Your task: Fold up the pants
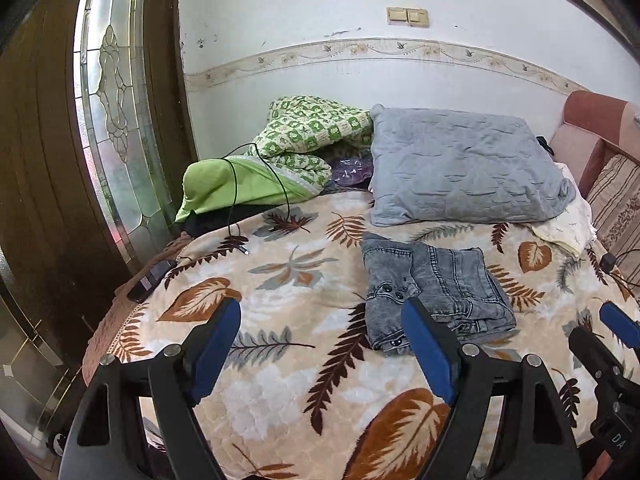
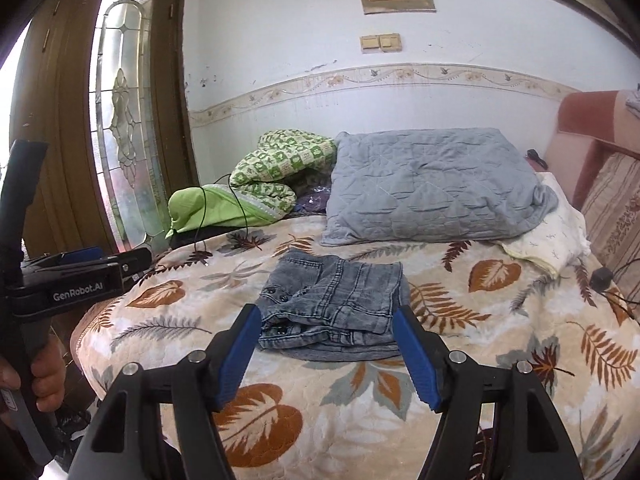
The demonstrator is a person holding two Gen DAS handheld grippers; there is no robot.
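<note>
The grey denim pants (image 1: 436,292) lie folded into a compact stack on the leaf-patterned blanket (image 1: 288,304); they also show in the right wrist view (image 2: 336,304). My left gripper (image 1: 322,316) is open and empty, held above the blanket to the left of the pants. My right gripper (image 2: 326,324) is open and empty, just short of the pants' near edge, its fingers framing the stack. The right gripper also shows at the right edge of the left wrist view (image 1: 618,324), and the left one at the left edge of the right wrist view (image 2: 116,260).
A grey quilted pillow (image 1: 464,168) and a green patterned quilt (image 1: 304,136) lie behind the pants. A black cable (image 1: 240,200) and a dark phone (image 1: 150,280) sit at the bed's left. A wooden door with glass (image 1: 116,120) is at left, a headboard (image 1: 616,200) at right.
</note>
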